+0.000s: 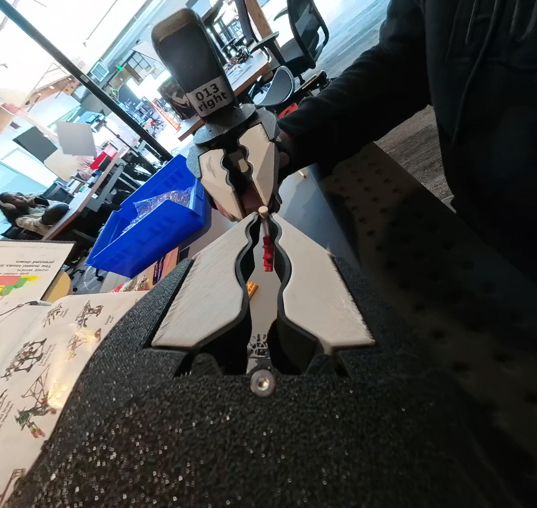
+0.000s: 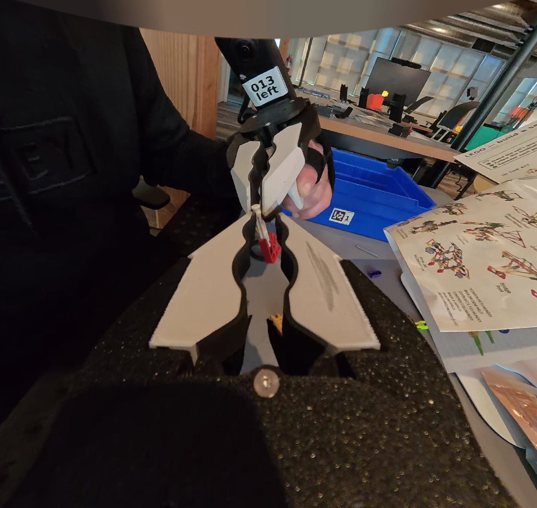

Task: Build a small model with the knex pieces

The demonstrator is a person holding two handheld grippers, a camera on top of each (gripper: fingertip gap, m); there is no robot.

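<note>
Right wrist view: blue bin (image 2: 374, 200) behind.

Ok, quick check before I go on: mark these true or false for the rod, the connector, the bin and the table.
1. A red connector sits on the white rod. True.
2. The bin behind the grippers is green. False: the bin is blue.
3. The left gripper and right gripper meet tip to tip at the rod's other end. True.
4. No paper lies on the table. False: printed sheets lie on it.
</note>
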